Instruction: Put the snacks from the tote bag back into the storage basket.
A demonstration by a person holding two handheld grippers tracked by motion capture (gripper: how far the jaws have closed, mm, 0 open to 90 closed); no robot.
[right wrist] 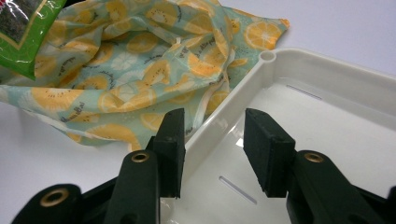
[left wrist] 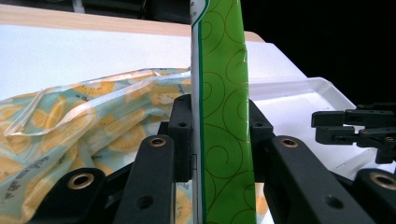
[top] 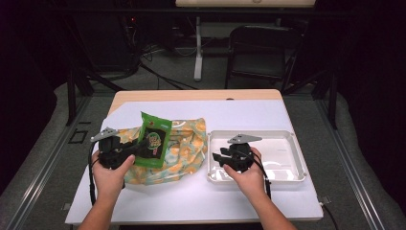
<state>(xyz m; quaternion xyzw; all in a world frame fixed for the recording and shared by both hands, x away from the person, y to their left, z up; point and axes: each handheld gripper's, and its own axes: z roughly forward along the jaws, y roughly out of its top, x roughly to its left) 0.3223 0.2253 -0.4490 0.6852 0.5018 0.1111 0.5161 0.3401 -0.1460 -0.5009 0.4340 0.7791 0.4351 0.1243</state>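
Glossy green packet (top: pixel 154 140) clamped in left tongs (top: pixel 143 143); right tongs (top: pixel 218 158) apart over smooth white tray (top: pixel 287 139)

table: wood table (top: pixel 143 96), white sheet (top: pixel 230 115) over most of top
left: fruit-print plastic bag (top: pixel 184 153) lying crumpled on sheet
right: white tray (top: pixel 297 153) on sheet, just beside bag

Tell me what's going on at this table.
A person works with a gripper in each hand. The left gripper is shut on a green snack packet, holding it upright above a lemon-print plastic bag that lies crumpled on the white table. The right gripper has its jaws open astride the near wall of an empty white tray beside the bag, one inside and one outside, gripping nothing yet.
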